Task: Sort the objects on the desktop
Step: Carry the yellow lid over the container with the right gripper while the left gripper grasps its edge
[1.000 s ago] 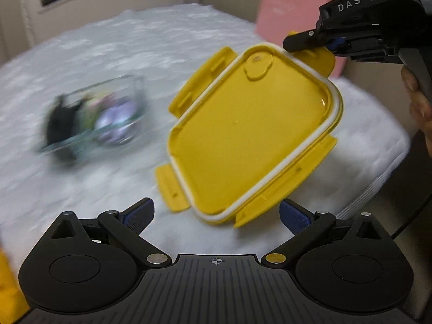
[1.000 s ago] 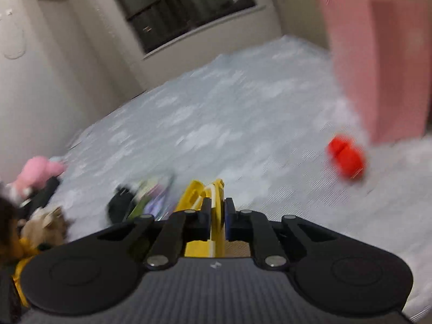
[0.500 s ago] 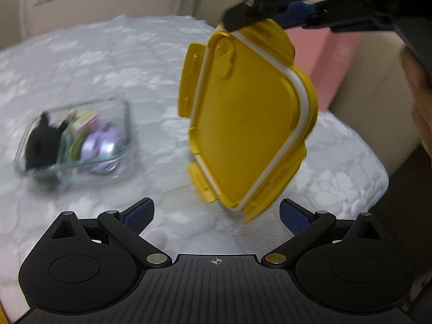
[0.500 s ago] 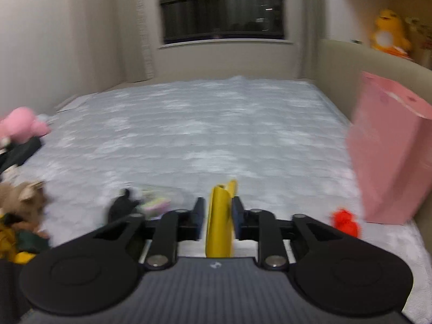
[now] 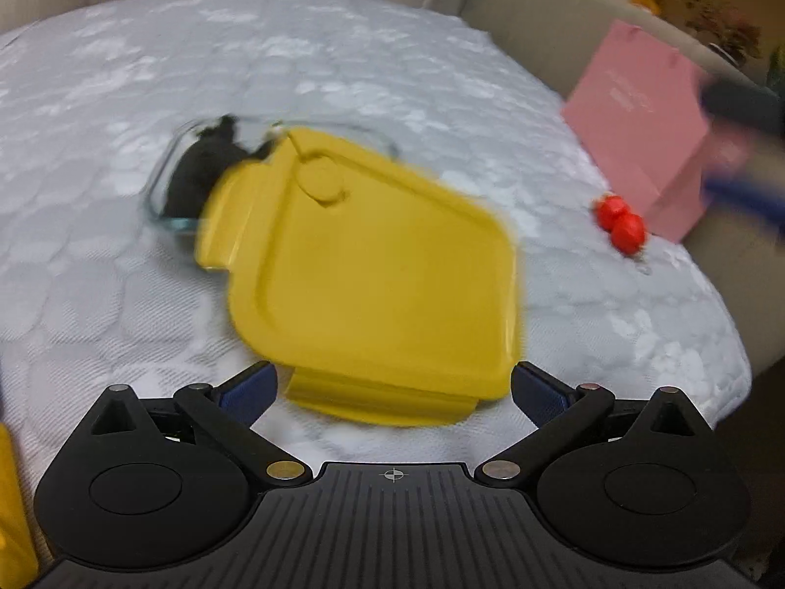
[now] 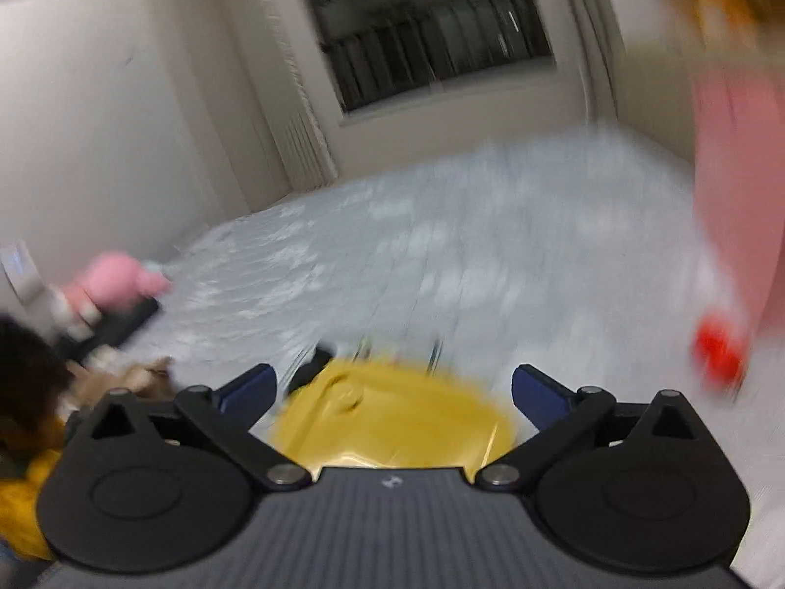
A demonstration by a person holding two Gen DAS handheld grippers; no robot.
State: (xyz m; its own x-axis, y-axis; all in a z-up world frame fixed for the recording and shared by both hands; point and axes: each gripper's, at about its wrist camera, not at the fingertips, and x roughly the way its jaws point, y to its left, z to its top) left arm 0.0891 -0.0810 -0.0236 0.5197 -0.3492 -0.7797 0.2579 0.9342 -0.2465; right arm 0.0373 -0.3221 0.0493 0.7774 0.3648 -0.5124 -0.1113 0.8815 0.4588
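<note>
A yellow container lid lies top side up, blurred by motion, resting over most of a clear glass container that holds a black item and other things hidden under it. My left gripper is open and empty just in front of the lid. My right gripper is open with the lid loose between and below its fingers; the view is blurred.
A pink paper bag stands at the right edge of the quilted white surface, with a red object beside it. Plush toys lie at the left in the right wrist view.
The right gripper carried the lid over, turned it face up and opened, letting it go over the glass container. The left gripper stayed open.
</note>
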